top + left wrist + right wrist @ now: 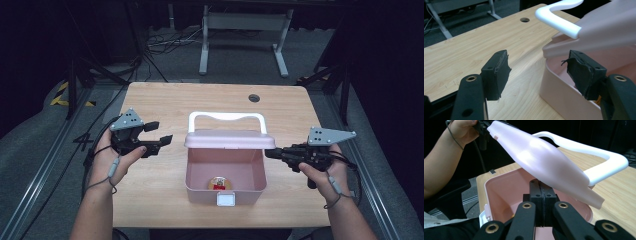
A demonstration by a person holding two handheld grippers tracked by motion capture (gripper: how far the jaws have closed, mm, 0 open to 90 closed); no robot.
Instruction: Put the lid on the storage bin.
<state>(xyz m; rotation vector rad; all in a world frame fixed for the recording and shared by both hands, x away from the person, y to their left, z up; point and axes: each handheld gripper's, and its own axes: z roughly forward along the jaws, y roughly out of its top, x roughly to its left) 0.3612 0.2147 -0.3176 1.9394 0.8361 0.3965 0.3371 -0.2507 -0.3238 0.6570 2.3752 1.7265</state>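
The wooden table [165,105] is taking up the middle of the high view, with a round cable hole [254,97] near its far edge. At the centre of that view, the pink box [224,175] is sitting open, its pink lid [229,139] raised and tilted back, and the white handle [226,119] is arching above the lid. In the box's lower middle, a small round object with a red part [219,183] is lying on the floor of the box; what it is cannot be told. A white latch [226,200] is showing on the box's near wall.

At the left of the high view, you are holding your left gripper [159,133] with its jaws spread wide, empty, just beside the box's left wall and apart from it. In the left gripper view the box rim is passing behind the right-hand pad.

At the right of the high view, you are holding your right gripper [270,152] with its jaws pressed together, tips touching the lid's right end. In the right gripper view the closed pads [542,195] are sitting just under the lid's edge; whether they are pinching it cannot be told.
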